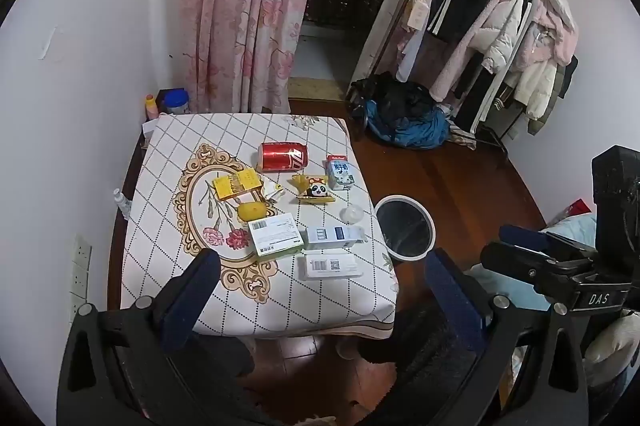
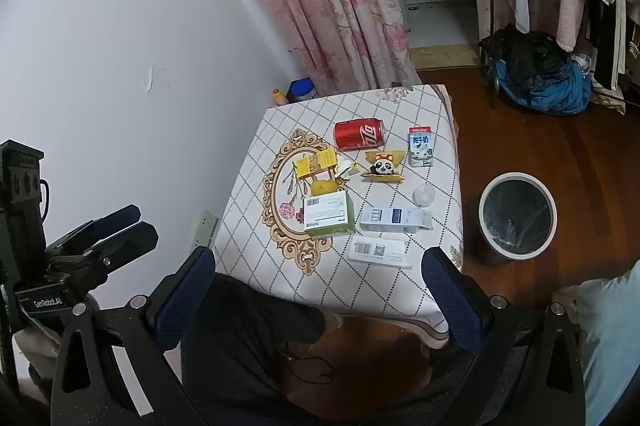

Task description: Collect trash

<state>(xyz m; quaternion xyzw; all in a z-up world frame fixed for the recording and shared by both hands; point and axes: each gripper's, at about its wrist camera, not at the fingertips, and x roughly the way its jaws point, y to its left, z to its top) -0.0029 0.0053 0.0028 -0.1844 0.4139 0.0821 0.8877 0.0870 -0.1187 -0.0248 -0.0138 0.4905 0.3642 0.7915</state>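
Observation:
Trash lies spread on a small table with a diamond-pattern cloth. Farthest back is a red cola can on its side. Around it are a milk carton, a panda wrapper, yellow packets, a green-edged box, a blue-and-white box and a white barcode box. My left gripper and right gripper hover open before the near edge, holding nothing.
A white-rimmed bin with a dark liner stands on the wooden floor right of the table. A clear plastic lid lies near the table's right edge. A clothes rack and a blue bundle stand beyond.

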